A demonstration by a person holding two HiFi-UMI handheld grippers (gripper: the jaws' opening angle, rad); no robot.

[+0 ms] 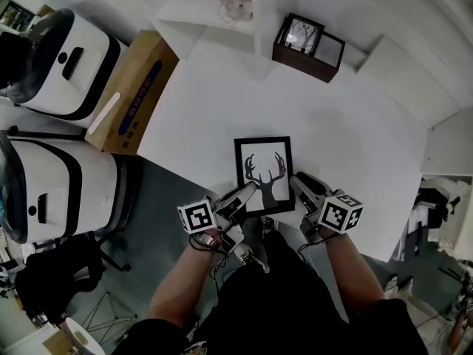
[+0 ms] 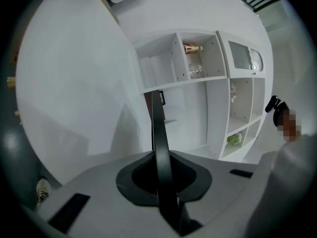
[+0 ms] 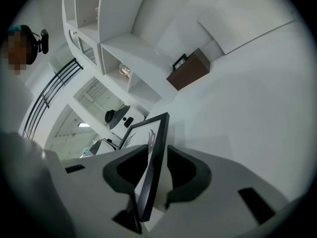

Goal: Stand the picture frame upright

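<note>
Picture frame (image 1: 264,174), black-rimmed with an antler print, sits at the near edge of the white desk (image 1: 355,124), its lower edge right at that rim and between the two tools. The left tool (image 1: 242,197) is closed down on the frame's lower left side; in the left gripper view the thin black edge (image 2: 158,133) runs straight up through the narrow gap of that tool (image 2: 161,182). The right tool (image 1: 301,186) stands wide at the lower right side: in the right gripper view the frame (image 3: 151,152) passes between its jaws (image 3: 148,177) with space showing on both sides, so nothing is gripped there.

Bare white surface stretches beyond the frame's far edge up to a brown box (image 1: 307,49) at the back, which holds smaller frames, well apart. The desk's near edge runs on a slant, with grey floor (image 1: 162,191) below it. A cardboard box (image 1: 133,91) leans at the desk's left corner, beside two white machines (image 1: 66,65). White shelving (image 2: 198,83) rises behind the desk.
</note>
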